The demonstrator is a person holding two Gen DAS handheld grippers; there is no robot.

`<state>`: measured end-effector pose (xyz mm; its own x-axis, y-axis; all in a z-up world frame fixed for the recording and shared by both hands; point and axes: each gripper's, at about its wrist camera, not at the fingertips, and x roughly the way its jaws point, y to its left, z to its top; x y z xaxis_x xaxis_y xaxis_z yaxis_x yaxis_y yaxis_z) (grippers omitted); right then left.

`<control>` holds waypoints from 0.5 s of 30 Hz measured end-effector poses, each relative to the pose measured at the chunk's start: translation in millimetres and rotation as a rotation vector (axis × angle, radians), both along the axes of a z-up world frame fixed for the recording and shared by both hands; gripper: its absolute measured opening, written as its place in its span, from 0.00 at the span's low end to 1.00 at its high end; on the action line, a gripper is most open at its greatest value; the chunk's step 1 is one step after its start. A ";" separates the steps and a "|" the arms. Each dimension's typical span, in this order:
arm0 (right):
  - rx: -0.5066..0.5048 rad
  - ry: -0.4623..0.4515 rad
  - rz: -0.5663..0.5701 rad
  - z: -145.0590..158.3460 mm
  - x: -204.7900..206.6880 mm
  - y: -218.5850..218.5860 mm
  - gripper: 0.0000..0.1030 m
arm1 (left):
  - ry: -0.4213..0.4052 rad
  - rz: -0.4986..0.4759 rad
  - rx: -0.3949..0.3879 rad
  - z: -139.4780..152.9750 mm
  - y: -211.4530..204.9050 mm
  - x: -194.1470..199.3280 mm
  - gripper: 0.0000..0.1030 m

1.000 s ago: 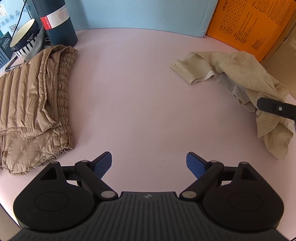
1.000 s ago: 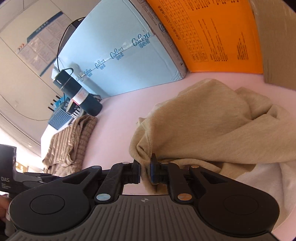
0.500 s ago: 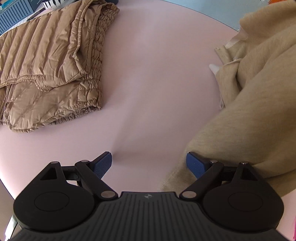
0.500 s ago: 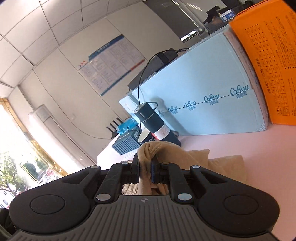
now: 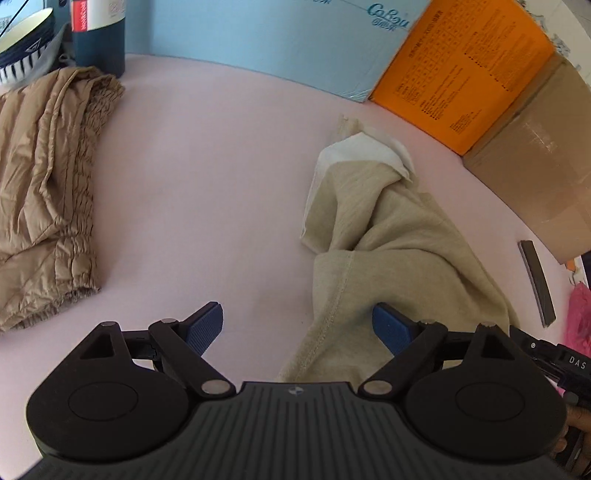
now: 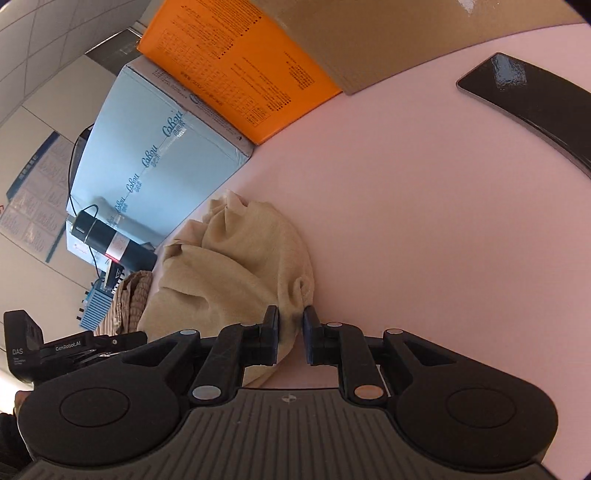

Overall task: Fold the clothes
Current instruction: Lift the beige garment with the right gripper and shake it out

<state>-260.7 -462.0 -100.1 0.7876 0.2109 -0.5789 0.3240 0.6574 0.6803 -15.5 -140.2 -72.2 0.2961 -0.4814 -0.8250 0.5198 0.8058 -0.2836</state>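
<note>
Pink tabletop (image 5: pixel 221 184): folded tan jacket (image 5: pixel 44 192) is laid at left, while the beige sweatshirt (image 5: pixel 388 251) is bunched mid-table, unfolded, pinched by the right gripper (image 6: pixel 290 325) fingers, left gripper (image 5: pixel 297 325) fingers apart over its hem.

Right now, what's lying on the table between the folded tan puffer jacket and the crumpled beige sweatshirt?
Nothing: in the left wrist view, only bare pink tabletop lies between the tan puffer jacket and the beige sweatshirt.

The tan jacket (image 5: pixel 44 192) runs off the left edge (bowl (image 5: pixel 22 40) and flask (image 5: pixel 98 33) cropped too).
</note>
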 end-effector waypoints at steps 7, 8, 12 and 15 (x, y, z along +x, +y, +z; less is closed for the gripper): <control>0.007 -0.003 0.024 -5.3 7.7 2.2 0.20 | 0.013 -0.042 -0.040 -19.8 -2.5 24.2 0.85; 0.005 0.001 0.031 -4.6 11.3 2.7 0.20 | 0.023 -0.039 -0.059 -20.8 -2.4 26.6 0.83; 0.024 -0.024 0.054 4.2 27.8 2.0 0.20 | 0.101 -0.058 -0.167 -14.0 -3.7 33.9 0.13; 0.051 -0.055 0.067 16.1 50.0 -6.7 0.10 | 0.053 -0.080 -0.213 10.5 -12.2 42.3 0.05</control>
